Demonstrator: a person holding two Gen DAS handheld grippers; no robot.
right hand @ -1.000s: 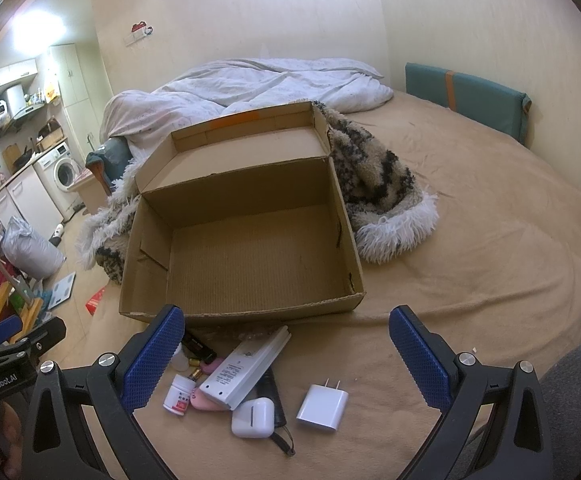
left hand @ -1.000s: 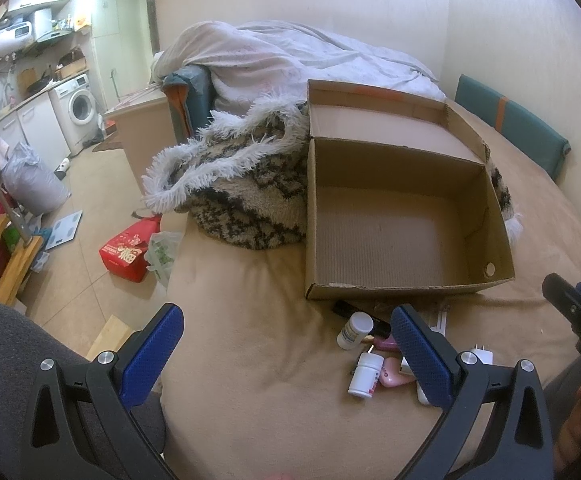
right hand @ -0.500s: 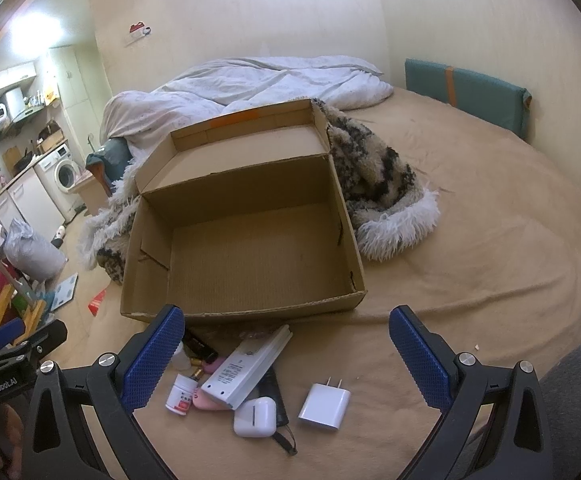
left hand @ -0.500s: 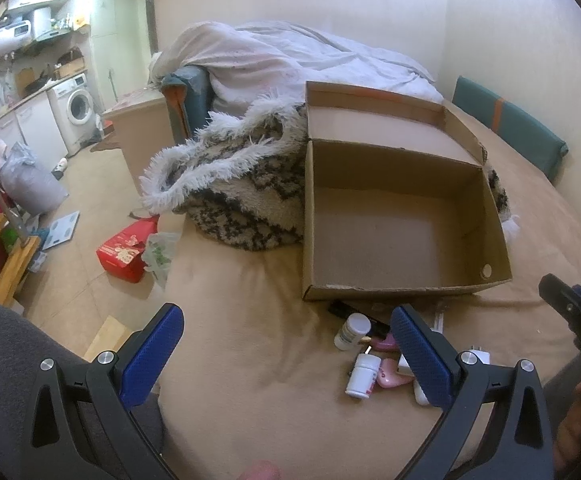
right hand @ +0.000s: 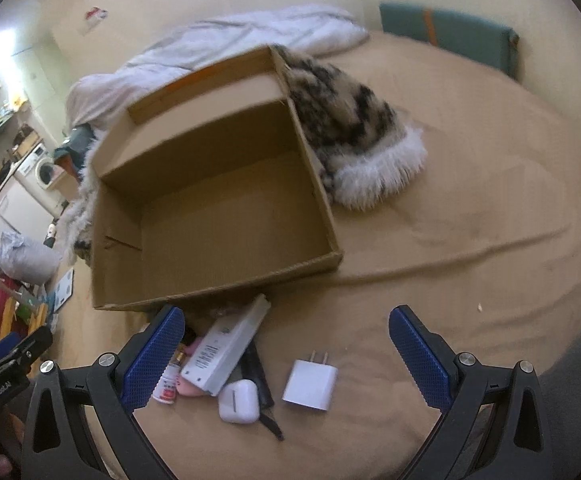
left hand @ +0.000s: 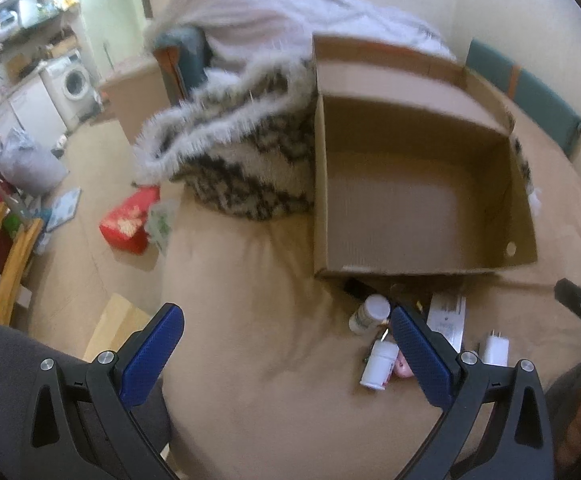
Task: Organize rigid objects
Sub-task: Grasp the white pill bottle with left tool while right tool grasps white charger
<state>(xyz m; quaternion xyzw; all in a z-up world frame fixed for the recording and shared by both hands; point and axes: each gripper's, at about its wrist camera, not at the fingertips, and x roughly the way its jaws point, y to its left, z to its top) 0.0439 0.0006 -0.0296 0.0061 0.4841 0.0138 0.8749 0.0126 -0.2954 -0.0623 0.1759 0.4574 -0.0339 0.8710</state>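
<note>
Charger sat between the right jaws, box still empty

Charger [right hand: 310,386], a small white plug w/ prongs pointing toward the cardboard box [right hand: 210,216], lay flat on the bed [right hand: 470,248] near its front edge, just short of the right gripper [right hand: 282,344]. Both blue jaws stood wide apart, holding nothing. The plug lay between them, a bit right of centre and slightly ahead, its long axis running roughly along the fingers' line, tilted a little to the right. That lineup was what the next move seemed to turn on: a short push fwd and down would prob. bracket it across its narrow sides.

Other bits lay in a heap just left of the plug: earbud case [right hand: 237,402], long white remote [right hand: 226,352] angled toward the box's near wall, a pink item partly under it, a small white bottle [right hand: 166,388] by the left jaw, a dark strap underneath. A 2nd bottle [left hand: 368,314] lay closer to the box.

Left gripper [left hand: 286,344] hovered over bare bed, jaws also spread wide and empty; the heap sat at and beyond its right finger, so the right gripper looked better placed for the plug, the left for the bottles. Box interior was empty, near wall just behind the heap. Both views were blurred.
</note>
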